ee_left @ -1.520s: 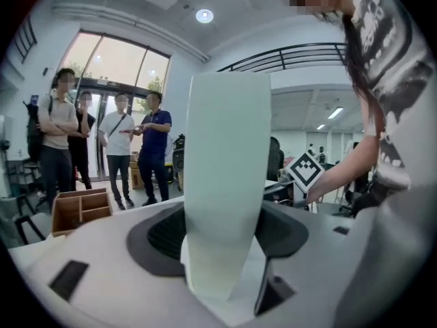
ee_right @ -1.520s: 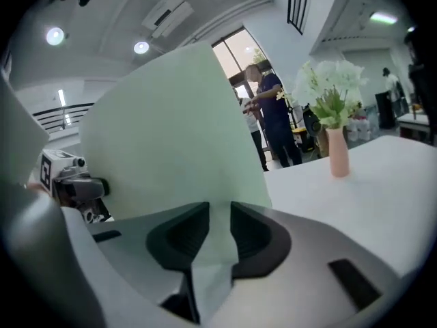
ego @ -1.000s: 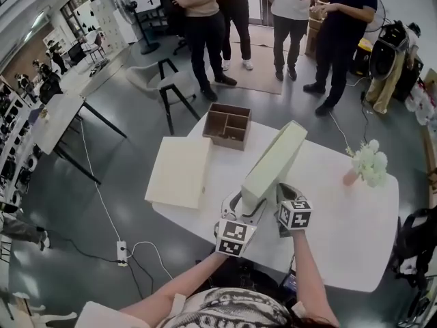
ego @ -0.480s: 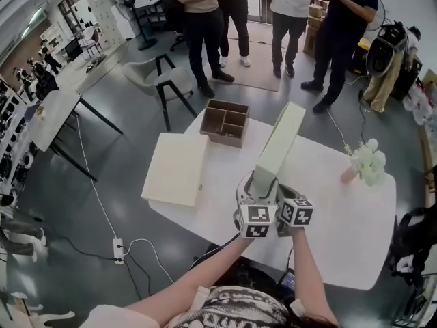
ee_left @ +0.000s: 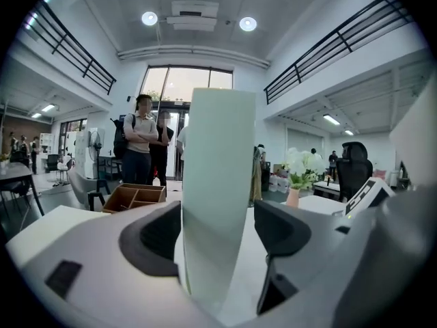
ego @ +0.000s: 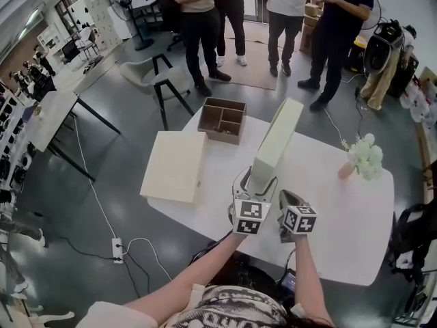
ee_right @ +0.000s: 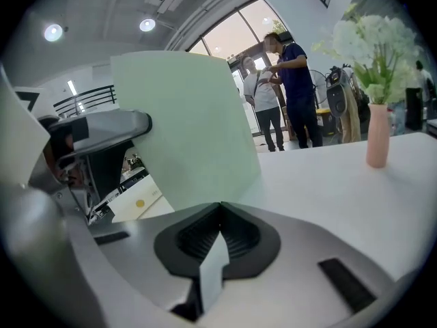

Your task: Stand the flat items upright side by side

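Pale-green box [ego: 276, 142] is standing on edge on the table [ego: 355, 231]; left gripper [ego: 254, 182], straddling its near end, has just been opening; right gripper [ego: 288, 198] is hovering closed alongside; next, probably, raising the cream box [ego: 174, 166] lying flat.

Middle: we find the upright board [ego: 276, 139] standing on its long edge on the desk [ego: 341, 217], running away from us.
Left: the flat board [ego: 174, 166] lies at the desk's left edge, well apart.
Behind: the divided tray [ego: 222, 120] sits between both boards.
Right: we place the flower vase [ego: 365, 159] near the far right edge.
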Tool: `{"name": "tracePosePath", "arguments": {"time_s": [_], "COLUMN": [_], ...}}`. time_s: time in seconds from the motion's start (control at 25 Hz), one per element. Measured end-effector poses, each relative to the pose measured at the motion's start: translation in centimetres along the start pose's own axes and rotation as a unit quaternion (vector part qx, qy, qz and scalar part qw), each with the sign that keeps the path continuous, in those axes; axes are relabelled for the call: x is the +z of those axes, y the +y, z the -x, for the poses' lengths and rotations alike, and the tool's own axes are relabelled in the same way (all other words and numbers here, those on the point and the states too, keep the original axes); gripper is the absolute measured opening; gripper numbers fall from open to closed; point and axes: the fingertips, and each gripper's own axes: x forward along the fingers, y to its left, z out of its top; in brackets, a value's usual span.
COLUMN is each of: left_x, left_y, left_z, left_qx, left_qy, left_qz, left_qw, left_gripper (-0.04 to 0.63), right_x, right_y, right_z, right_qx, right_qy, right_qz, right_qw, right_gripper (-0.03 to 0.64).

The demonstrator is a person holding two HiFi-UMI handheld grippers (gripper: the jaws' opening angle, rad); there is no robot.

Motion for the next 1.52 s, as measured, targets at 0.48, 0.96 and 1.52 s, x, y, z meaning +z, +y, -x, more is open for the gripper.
{"name": "tracePosePath", "arguments": {"time_s": [0.48,0.96,1.52], "left_x": [-4.4,-8.2,-18.3], "left_y": [6.6,26.8,38.0], "left_z": [11.7,20.9,22.5], "left_qx": [-0.039,0.069,0.012], "left_qy": [0.045,0.067,0.178], "left_qz": [0.021,0.118,0.280], "left_qw": [0.9980,0.9883,0.9433], "left_gripper": [0.327,0.328,0.382], "right_x": [-3.2,0.5,4.8], "right_y": [9.4,22.1,22.5], "right_z": [2.5,-6.6,-22.3], "right_qx": [0.108,0.177,0.105], "right_qy": [-0.005,0.011,0.057], "right_qz": [0.008,0.052,-0.030], "right_qw": [0.994,0.983,0.992], "right_gripper": [0.026,0.095,0.310]}}
